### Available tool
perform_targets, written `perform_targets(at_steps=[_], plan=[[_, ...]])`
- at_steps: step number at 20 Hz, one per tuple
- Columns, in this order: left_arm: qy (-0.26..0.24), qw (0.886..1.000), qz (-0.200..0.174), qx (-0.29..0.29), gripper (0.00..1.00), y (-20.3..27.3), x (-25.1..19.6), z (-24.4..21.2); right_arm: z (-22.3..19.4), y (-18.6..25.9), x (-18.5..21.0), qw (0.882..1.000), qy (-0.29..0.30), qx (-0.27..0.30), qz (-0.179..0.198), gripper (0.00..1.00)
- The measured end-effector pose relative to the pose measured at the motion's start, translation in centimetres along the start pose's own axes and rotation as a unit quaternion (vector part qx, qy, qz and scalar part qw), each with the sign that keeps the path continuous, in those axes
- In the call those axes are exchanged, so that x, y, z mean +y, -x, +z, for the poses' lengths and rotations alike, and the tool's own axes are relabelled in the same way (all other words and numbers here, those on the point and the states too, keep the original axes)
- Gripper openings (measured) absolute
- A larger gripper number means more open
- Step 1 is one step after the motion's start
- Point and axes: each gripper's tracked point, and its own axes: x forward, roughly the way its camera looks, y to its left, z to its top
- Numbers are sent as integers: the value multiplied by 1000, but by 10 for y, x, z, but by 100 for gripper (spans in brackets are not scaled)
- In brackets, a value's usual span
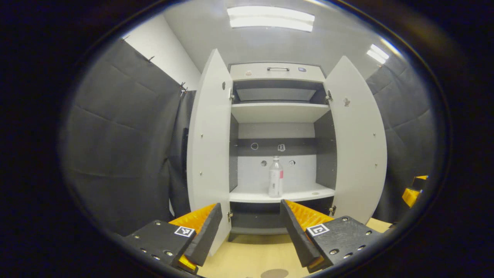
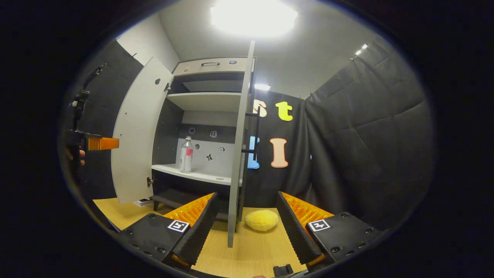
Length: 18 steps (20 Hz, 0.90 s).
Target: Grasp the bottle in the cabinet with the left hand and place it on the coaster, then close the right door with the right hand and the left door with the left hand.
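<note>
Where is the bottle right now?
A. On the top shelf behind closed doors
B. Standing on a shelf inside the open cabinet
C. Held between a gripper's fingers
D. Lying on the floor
B: the bottle stands upright on the lower shelf of the cabinet, both doors open, with the left gripper open and well short of it.

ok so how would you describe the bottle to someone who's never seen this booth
Find the tall white cabinet with both doors swung open. On its lower white shelf, against the back panel, stands a clear plastic bottle with a white cap and a white label with a red patch. It is the sole upright thing on that shelf; everything near it is a small flat sticker on the back wall.
</note>
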Motion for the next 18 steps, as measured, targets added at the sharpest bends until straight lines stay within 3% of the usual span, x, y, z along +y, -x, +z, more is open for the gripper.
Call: perform_targets(at_steps=[6, 9, 10, 18], plan=[[-28, 999, -18, -7, 96, -55, -24, 11, -10, -1, -12, 1000, -12, 12, -5, 92], [-15, 999, -33, -8, 96, -86, -37, 7, -9, -3, -25, 999, -14, 12, -30, 96], [-12, 999, -39, -10, 89, -97, -41, 7, -8, -4, -29, 999, -14, 12, -40, 96], [5, 996, -83, -14, 89, -188, -64, 2, -5, -20, -42, 995, -15, 14, -102, 96]])
